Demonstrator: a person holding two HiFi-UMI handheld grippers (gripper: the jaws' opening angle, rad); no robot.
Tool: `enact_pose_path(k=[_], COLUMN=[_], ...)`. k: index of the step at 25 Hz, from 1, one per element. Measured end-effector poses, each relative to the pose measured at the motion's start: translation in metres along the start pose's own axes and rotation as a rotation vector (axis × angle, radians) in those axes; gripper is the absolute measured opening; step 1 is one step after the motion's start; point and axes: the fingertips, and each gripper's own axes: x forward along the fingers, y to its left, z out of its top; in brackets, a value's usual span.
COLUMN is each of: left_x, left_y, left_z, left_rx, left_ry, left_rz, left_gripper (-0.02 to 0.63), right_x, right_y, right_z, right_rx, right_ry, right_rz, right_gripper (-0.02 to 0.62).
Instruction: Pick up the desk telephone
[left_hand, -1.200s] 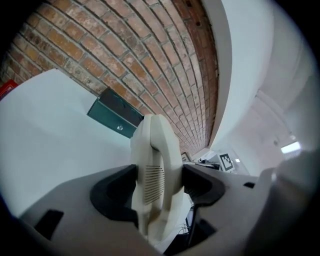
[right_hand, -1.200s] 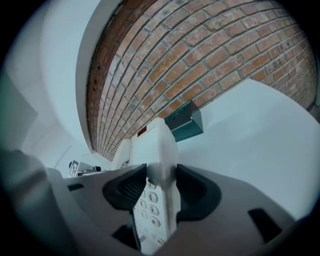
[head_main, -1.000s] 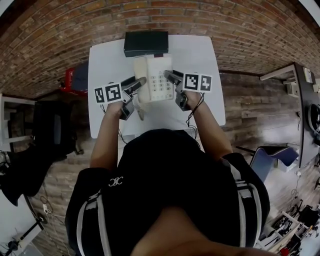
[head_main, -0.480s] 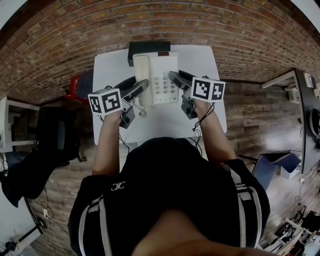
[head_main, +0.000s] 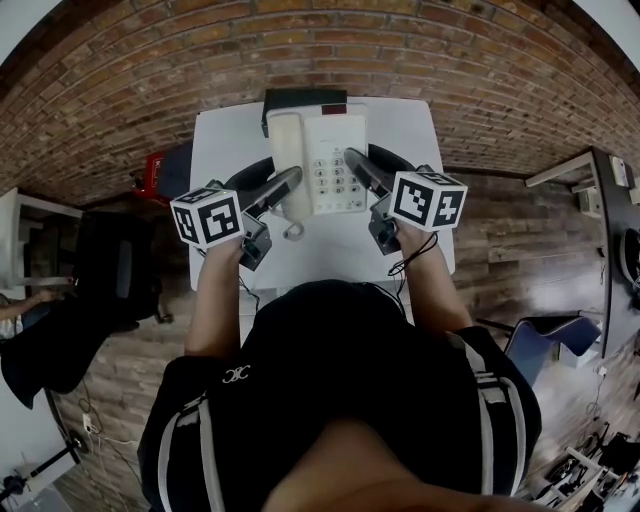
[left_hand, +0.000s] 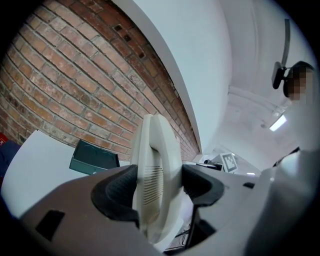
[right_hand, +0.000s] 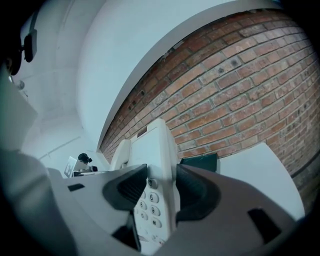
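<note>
Above the white table, left gripper and right gripper pinch the desk telephone by its sides, seemingly mid-lift; next needs an even, level raise

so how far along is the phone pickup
Done: left gripper is shut on the handset side of the desk telephone, right gripper on its keypad side. In hand: the phone is carried between both and appears raised off the white table, overlapping the dark box. Left: little, perhaps just holding it level.
</note>
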Motion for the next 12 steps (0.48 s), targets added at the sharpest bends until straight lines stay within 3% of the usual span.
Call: enact_pose_path(k=[12], left_x=[-0.008], left_y=[0.007], left_z=[0.005], left_rx=[0.007], left_ry=[-0.014], left_rz=[0.03], left_gripper=[0.285], right_x=[0.012], right_y=[0.006], right_z=[0.0], right_rx=[0.004], right_ry=[0.013], right_rz=[0.026], right_gripper=[0.166])
